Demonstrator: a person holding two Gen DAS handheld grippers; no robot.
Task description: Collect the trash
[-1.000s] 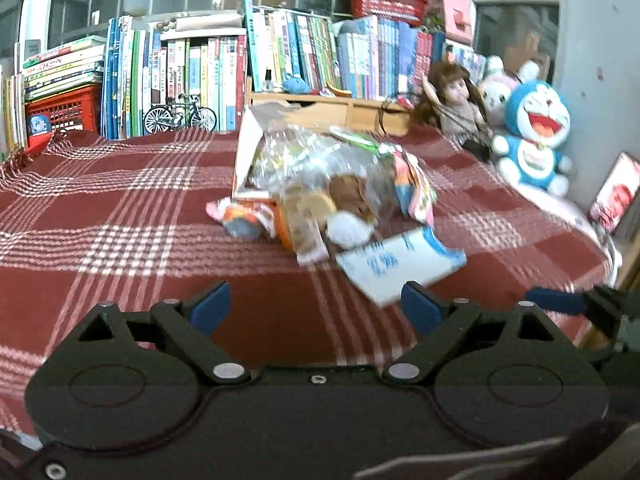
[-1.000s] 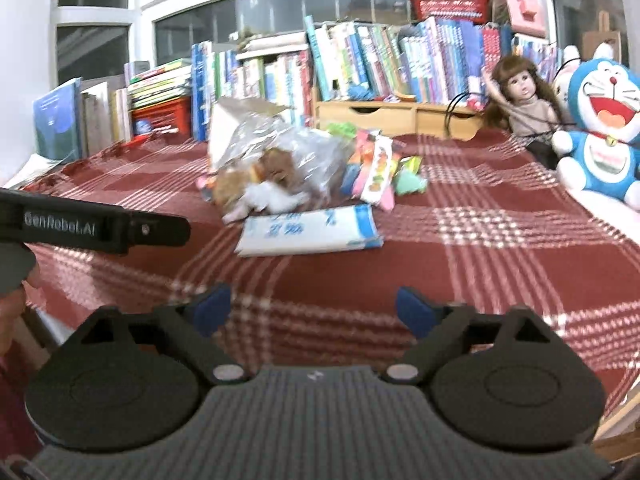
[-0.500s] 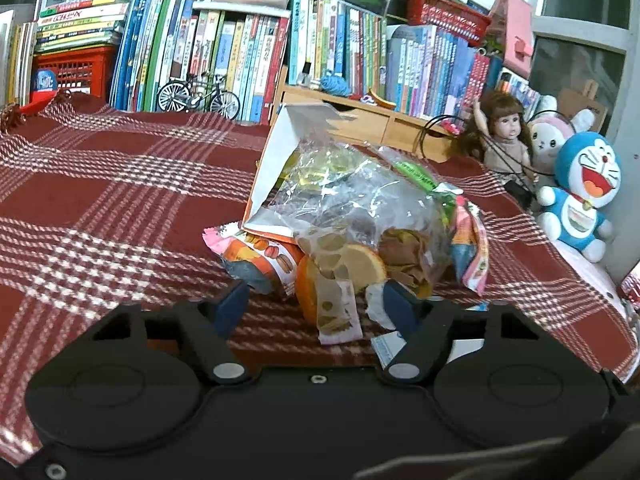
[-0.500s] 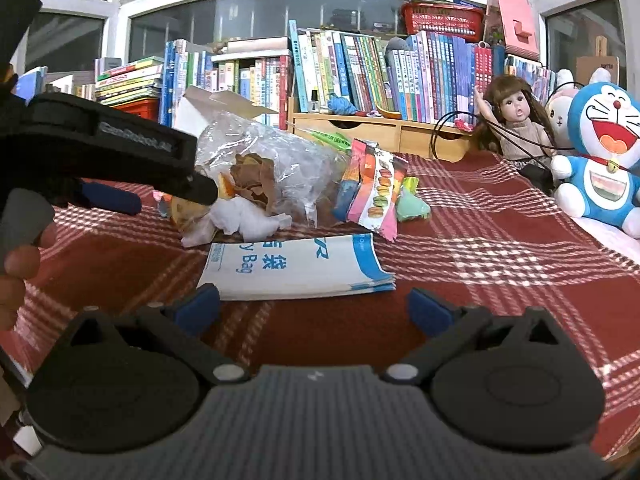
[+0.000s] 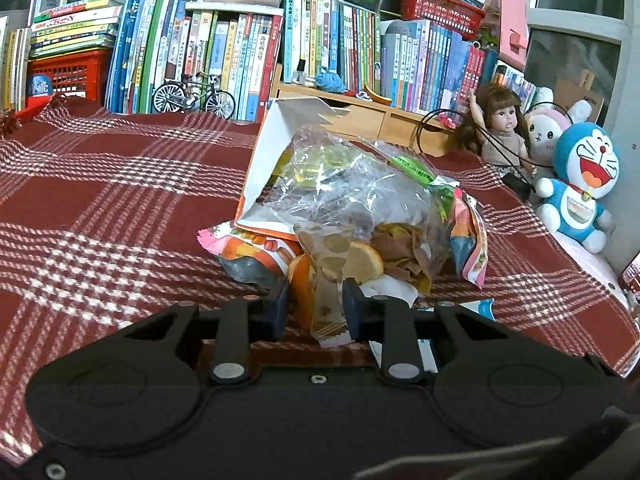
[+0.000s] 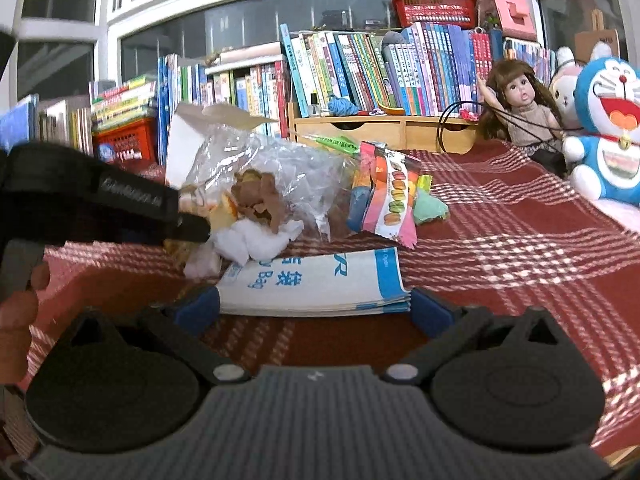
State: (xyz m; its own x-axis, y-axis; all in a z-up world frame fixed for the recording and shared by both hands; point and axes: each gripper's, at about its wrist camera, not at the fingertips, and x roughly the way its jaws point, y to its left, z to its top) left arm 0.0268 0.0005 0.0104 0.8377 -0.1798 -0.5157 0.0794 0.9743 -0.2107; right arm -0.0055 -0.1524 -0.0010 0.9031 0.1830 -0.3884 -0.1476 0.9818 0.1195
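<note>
The red plaid cloth (image 5: 100, 208) covers the whole table, and everything else sits relative to the trash heap (image 5: 352, 216) lying in the middle of it. Behind the heap runs a long row of books (image 5: 224, 52), and off to its far right lean a doll (image 5: 502, 128) and a blue plush cat (image 5: 580, 184).

The heap itself is a clear plastic bag (image 6: 280, 168) stuffed with brown scraps and citrus, propped against a torn white carton (image 5: 276, 152). On its right edge lie bright snack wrappers (image 6: 388, 200). Touching its near side is a flat blue-and-white paper bag (image 6: 320, 280), with a wad of white tissue (image 6: 256, 240) resting where the two meet.

The left gripper (image 5: 314, 306) sits at the heap's front edge. Its jaws have just been closing, and an orange slice with a strip of printed wrapper (image 5: 326, 304) stands between them, the pads looking pressed on it. The right gripper (image 6: 314, 308) is spread wide, the paper bag's near edge lying between its fingers untouched.

So the first pick seems in hand. Next, I'd guess, the left needs a firm pinch and a clean lift without dragging the plastic bag along, while the right closes down on the paper bag.
</note>
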